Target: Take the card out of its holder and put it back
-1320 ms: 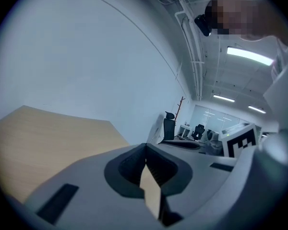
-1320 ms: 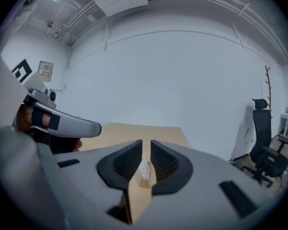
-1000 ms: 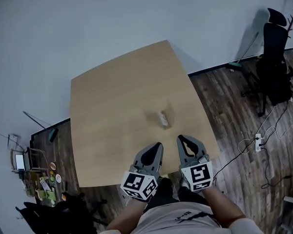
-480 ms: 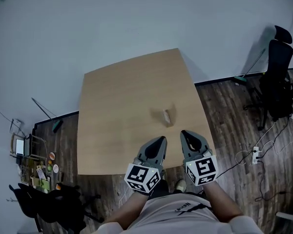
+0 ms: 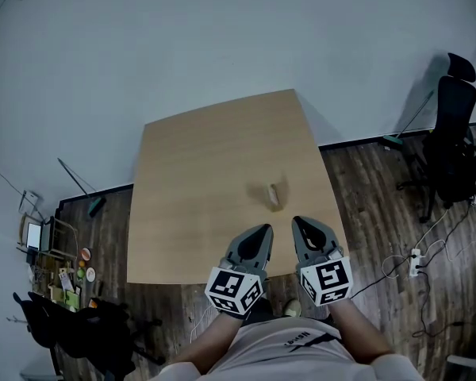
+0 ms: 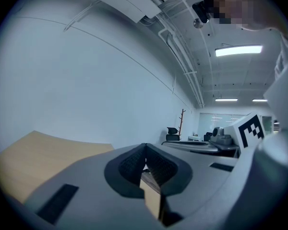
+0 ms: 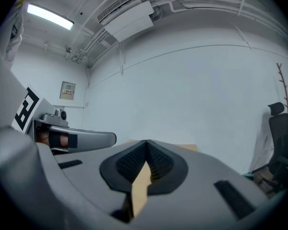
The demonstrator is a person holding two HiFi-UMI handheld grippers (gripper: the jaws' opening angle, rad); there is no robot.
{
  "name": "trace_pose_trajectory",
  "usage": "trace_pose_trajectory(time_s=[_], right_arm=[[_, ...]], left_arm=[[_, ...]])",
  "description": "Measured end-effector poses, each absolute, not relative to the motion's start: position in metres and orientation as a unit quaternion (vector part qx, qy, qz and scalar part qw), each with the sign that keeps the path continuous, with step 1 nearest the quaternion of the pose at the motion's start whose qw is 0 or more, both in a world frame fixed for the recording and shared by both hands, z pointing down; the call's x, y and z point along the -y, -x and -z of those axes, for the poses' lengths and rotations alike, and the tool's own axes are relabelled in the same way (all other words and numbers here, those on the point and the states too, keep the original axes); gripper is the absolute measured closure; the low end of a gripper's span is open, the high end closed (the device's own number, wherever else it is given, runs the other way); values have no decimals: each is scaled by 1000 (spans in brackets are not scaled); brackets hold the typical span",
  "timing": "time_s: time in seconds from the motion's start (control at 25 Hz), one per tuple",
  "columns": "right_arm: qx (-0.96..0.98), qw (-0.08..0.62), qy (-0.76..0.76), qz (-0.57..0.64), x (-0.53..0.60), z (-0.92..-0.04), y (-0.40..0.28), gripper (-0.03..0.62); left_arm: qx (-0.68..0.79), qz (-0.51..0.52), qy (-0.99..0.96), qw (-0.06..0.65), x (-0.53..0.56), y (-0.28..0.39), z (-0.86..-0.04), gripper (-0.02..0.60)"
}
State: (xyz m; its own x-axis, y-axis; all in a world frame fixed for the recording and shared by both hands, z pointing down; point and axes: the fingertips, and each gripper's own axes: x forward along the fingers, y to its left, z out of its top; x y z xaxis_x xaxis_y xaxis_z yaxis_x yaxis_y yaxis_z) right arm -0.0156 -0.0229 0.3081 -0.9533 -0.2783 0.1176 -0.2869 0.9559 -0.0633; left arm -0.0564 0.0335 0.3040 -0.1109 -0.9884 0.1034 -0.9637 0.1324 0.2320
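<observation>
Since 1 second ago the head has lifted a little, so the desk (image 5: 182,213) looks smaller and sits closer to the middle of the frame. Both grippers are in the same low spot as before.

The left gripper (image 5: 262,232) and the right gripper (image 5: 300,223) are side by side at the bottom middle of the frame, over the near edge of the desk. Each has its 2 jaws pressed together at the tips, with nothing between them.

The card holder (image 5: 274,194) is a small tan thing lying alone on the desk. It is in the middle of the frame, just above the gap between the 2 grippers and well apart from both. Its long side points up the frame, away from the person. Both grippers look about as near to it.

It is too small to tell the card from its holder, but I think the card is inside, so the job has not begun. Next, the grippers would need to go forward and open.
</observation>
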Motion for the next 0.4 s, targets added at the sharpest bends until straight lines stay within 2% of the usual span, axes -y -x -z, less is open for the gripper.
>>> trace_pose_trajectory(time_s=[0.4], right_arm=[[988, 54, -142, -40, 20, -307, 8, 582]], left_arm=[[744, 51, -657, 115, -36, 47, -303, 569]])
